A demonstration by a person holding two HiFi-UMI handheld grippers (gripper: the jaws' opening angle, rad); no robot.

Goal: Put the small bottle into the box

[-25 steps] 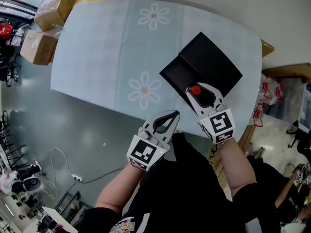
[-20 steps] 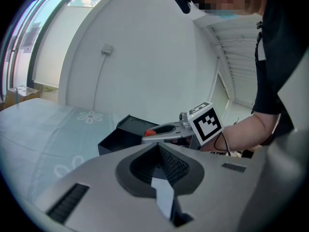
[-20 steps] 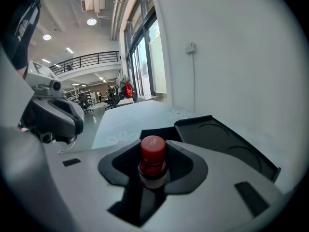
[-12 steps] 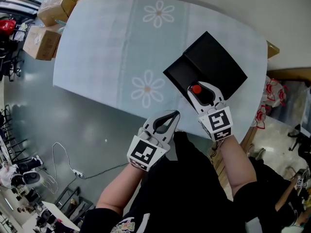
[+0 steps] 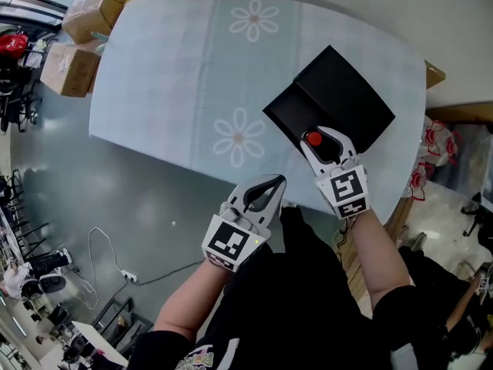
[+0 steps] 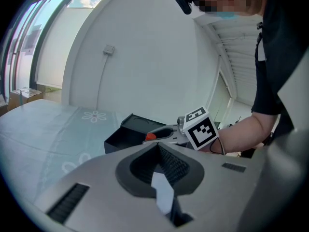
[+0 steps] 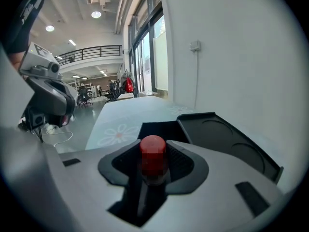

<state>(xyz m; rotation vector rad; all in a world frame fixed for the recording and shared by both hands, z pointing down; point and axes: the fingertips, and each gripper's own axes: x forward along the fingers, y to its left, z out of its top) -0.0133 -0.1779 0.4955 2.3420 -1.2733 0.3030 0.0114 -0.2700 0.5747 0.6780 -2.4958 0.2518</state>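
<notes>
While the right gripper [image 5: 314, 146] has its fingers clamped on the small bottle [image 5: 312, 139], red cap up, the open box [image 5: 286, 119] sits just beyond on the bench [image 5: 177, 75]. Left gripper [image 5: 271, 183]: fingers together, empty, farther off.

Box [image 5: 339, 102] looks matt black, card or plastic, can't tell which. The small bottle [image 7: 153, 161] has a smooth red plastic-looking cap. The left gripper [image 6: 157, 151] is matt grey plastic with ribbed dark pads [image 6: 175, 163]. The table [image 5: 169, 68] wears smooth pale cloth.
</notes>
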